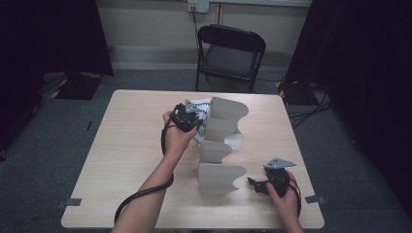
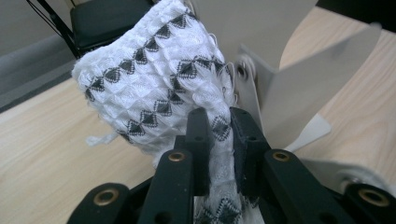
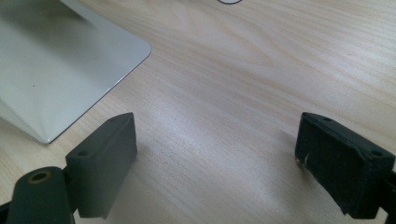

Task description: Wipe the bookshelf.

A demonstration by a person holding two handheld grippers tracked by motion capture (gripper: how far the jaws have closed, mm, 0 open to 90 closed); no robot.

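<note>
left gripper (image 2: 219, 140) clamped on cloth (image 2: 154, 79), right at the rack (image 1: 221, 145) | right gripper (image 3: 215, 154) wide, nothing in it, over tabletop (image 3: 243, 70)

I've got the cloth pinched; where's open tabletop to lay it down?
Bare wood lies left of the grey metal divider rack, to the table's left edge. Crowded: the white black-patterned cloth in the left gripper against the rack, right gripper by its near end.

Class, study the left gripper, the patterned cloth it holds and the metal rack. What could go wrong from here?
1. The left gripper pinches just a narrow fold of the white cloth, so it might slip out.
2. The cloth lies against the rack and its plates; threads could snag and tug it.
</note>
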